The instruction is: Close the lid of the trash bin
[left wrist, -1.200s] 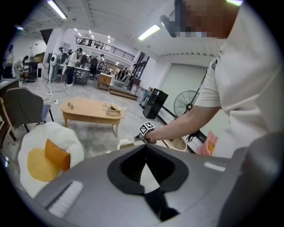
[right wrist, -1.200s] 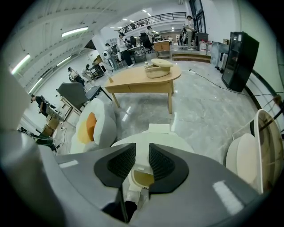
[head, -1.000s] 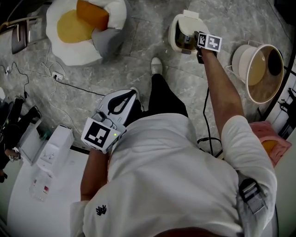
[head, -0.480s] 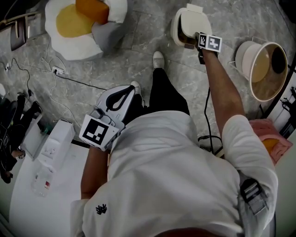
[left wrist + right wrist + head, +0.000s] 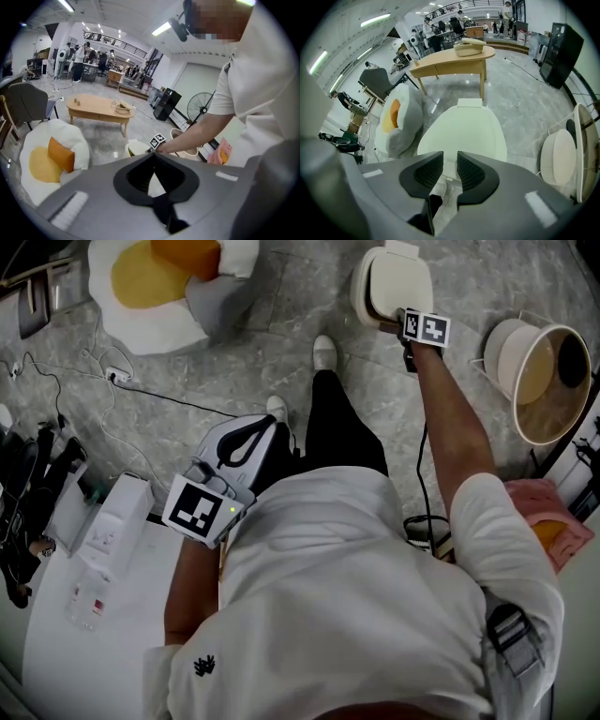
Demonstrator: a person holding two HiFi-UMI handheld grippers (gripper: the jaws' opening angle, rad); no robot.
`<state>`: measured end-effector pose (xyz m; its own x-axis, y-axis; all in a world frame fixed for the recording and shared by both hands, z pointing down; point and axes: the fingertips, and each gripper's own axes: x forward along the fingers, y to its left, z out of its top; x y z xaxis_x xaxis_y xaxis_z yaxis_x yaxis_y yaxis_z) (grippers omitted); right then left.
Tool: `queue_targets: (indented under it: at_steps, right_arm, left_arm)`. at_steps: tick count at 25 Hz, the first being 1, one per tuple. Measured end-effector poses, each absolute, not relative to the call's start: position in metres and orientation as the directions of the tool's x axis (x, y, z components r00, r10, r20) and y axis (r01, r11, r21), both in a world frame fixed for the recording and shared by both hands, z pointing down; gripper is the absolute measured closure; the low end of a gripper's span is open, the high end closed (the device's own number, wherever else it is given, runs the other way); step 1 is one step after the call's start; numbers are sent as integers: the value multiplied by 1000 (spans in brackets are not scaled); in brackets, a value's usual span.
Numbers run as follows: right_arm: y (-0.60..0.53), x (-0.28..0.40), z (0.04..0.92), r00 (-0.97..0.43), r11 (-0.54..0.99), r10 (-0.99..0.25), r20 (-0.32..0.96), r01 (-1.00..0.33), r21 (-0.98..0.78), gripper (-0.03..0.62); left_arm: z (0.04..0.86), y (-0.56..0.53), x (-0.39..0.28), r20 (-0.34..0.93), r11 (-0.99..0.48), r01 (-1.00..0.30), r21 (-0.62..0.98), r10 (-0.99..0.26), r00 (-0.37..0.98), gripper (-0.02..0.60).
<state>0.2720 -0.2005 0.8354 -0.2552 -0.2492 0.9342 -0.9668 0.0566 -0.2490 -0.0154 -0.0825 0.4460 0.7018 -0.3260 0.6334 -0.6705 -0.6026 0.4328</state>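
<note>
The cream trash bin (image 5: 361, 296) stands on the grey floor at the top of the head view, its flat lid (image 5: 401, 279) lying down over it. My right gripper (image 5: 394, 320) reaches out at arm's length to the lid's near edge. In the right gripper view the lid (image 5: 464, 131) fills the middle, and the right gripper (image 5: 450, 165) has its jaws drawn to a narrow gap around the lid's small front tab. My left gripper (image 5: 253, 439) is held near the person's waist, shut on nothing (image 5: 153, 157). The bin (image 5: 133, 149) shows far off beyond it.
A round open white tub (image 5: 539, 381) stands right of the bin. A white and yellow egg-shaped cushion seat (image 5: 159, 277) is at the upper left, with a cable (image 5: 141, 401) across the floor. A white table (image 5: 66, 634) holds boxes at the lower left. A wooden table (image 5: 454, 58) stands behind.
The lid has swung down from part open, with the dark inside showing, to flat over the bin. My right gripper followed its front edge. The left gripper stayed in place.
</note>
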Motion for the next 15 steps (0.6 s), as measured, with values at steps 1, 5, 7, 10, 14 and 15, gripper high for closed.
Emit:
queue_targets:
  at_steps: [1,5,7,10,14,15]
  right_arm:
    - [-198,272,839,-257,56,-244,935,-966,-251,519]
    - [-191,272,851,-262,52,-221,939,-965,-257,519]
    - [-189,272,858,-263,50,-210,942,-965,-258,519]
    - [-188,272,871,-265,46,-192,945,-964,-261,519]
    - [-183,271,886,-271,44,-169,948,-963,-267,519]
    - [-182,271,889,-271,43,-167,948,-962,-268,519]
  left_arm:
    - [448,-82,-15,637,-599,-672,436,-323,700,526]
    - [453,-82,-13,648,-589,-677,441,-312,694,526]
    - [455,-85,-11,653,-588,-676,445,-303,694,526]
    - [460,-90,-8,661,-582,-676,452,-290,692,526]
    - [468,-92,-8,674,-571,-678,462,-270,687,526]
    - [469,-93,-8,676,-571,-678,463,-268,687,526]
